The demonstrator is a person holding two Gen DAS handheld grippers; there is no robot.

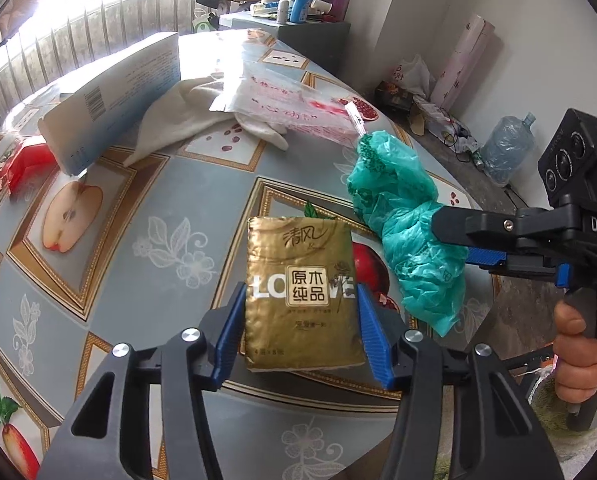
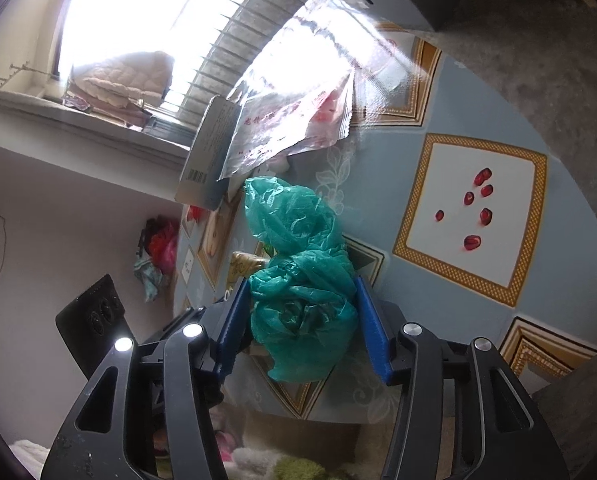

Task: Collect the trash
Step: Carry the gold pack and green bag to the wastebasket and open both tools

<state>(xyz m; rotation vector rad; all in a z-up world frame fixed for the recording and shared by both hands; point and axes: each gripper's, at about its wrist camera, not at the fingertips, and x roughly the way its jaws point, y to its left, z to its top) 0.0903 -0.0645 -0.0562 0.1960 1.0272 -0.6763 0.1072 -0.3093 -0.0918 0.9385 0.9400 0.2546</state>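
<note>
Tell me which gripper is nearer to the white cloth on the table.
Left. The left gripper grips the gold tissue pack, facing the white cloth across the table. The right gripper, holding the green plastic bag, sits farther off at the table's edge.

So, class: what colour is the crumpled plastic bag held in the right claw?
Teal green, translucent plastic bag; it shows best in the right wrist view, between the right claw.
</note>
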